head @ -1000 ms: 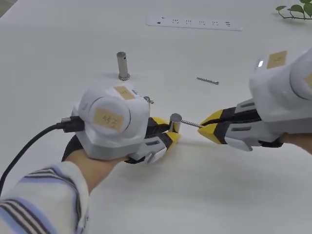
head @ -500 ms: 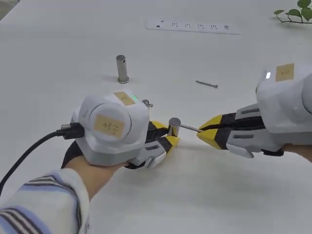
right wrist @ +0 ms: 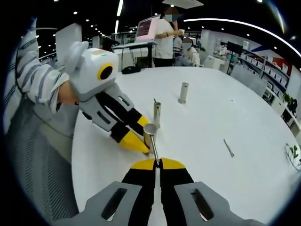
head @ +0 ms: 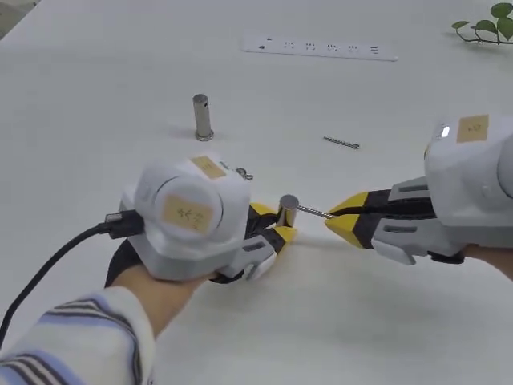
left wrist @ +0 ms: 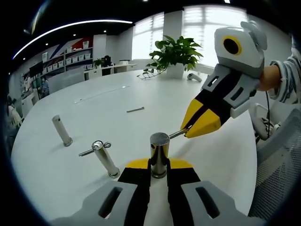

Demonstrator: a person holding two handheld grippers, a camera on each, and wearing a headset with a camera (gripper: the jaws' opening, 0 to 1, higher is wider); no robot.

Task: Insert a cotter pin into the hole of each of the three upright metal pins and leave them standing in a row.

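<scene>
You're clamping the left tongs [left wrist: 159,167] on the base of the nearest metal pin [left wrist: 159,147], keeping it upright on the counter [head: 345,321]. The right tongs [right wrist: 155,163] are clenched on a cotter pin [right wrist: 153,149] and aiming it at that pin's side, just under the head. The tip is touching or entering the hole; can't tell how deep. I'd judge this one as mid-insertion, not done yet.

Just beyond the left tongs, a bit to their left, the second pin [left wrist: 105,160] is standing w/ a fitted cotter pin [left wrist: 87,152] crossing it near the top, loop showing. That one's looking finished.

Farther out, past the second pin and well apart from both tongs, the third pin [head: 202,116] is standing bare. Beyond the right tongs a loose cotter pin [head: 341,143] is lying flat on the counter, prob. the one meant for it.

So approx. 1 of 3 is done, 1 is in progress, 1 is untouched. What's remaining: seating this cotter pin, letting go, fetching the loose one and fitting the third pin. All three are standing in a rough diagonal line running away from the left tongs, so the row may need little fixing.
</scene>
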